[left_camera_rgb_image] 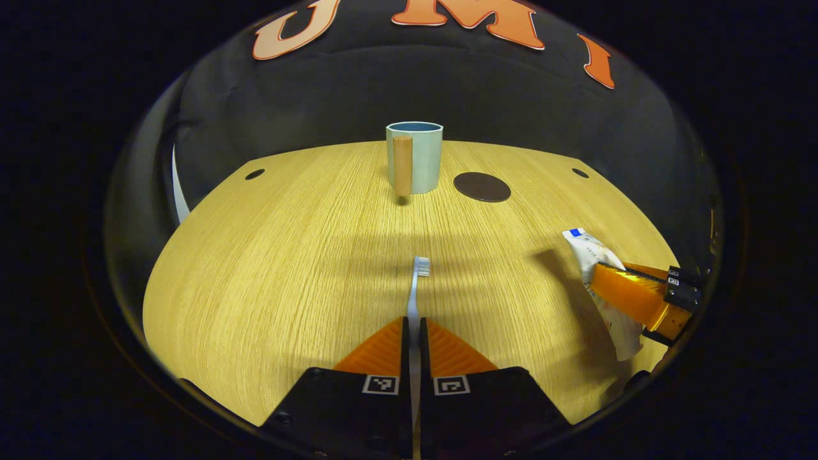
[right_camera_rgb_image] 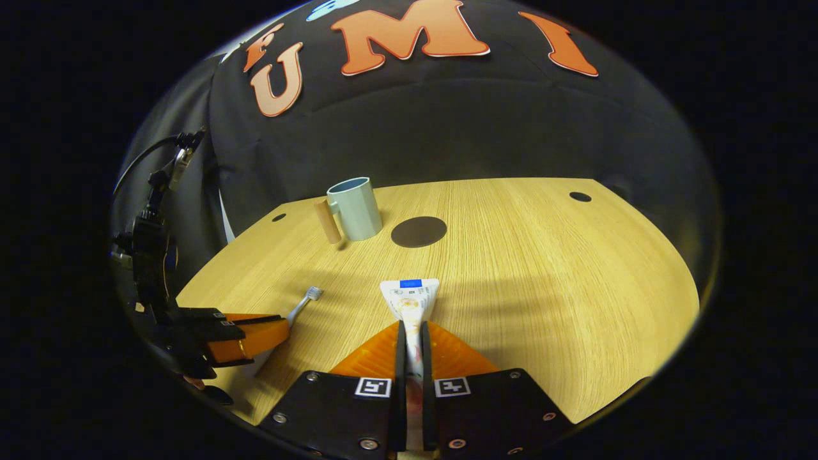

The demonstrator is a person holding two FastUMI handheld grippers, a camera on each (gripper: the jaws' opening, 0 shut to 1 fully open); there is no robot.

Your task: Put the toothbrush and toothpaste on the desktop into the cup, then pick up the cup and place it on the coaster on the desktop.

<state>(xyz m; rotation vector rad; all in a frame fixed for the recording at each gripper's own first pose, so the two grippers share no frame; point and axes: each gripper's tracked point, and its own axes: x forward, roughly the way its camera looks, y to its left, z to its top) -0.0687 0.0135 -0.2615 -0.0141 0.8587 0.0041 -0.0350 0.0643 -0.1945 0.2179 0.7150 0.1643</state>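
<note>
My left gripper (left_camera_rgb_image: 413,322) is shut on the white toothbrush (left_camera_rgb_image: 416,281), whose bristle head points toward the cup. The pale blue cup (left_camera_rgb_image: 415,156) with a wooden handle stands upright at the far side of the wooden desktop (left_camera_rgb_image: 287,255). A dark round coaster (left_camera_rgb_image: 482,187) lies just right of it. My right gripper (right_camera_rgb_image: 412,327) is shut on the white toothpaste tube (right_camera_rgb_image: 410,297), its flat end sticking out ahead. In the left gripper view the right gripper (left_camera_rgb_image: 629,291) holds the tube (left_camera_rgb_image: 594,255) at the right. In the right gripper view the left gripper (right_camera_rgb_image: 255,335) holds the toothbrush (right_camera_rgb_image: 305,301) at the left; the cup (right_camera_rgb_image: 354,207) and coaster (right_camera_rgb_image: 418,231) lie beyond.
Small dark holes (left_camera_rgb_image: 254,174) mark the desktop's far corners. The black cloth wall rises right behind the desktop's far edge. A cable (right_camera_rgb_image: 150,156) hangs above the left gripper in the right gripper view.
</note>
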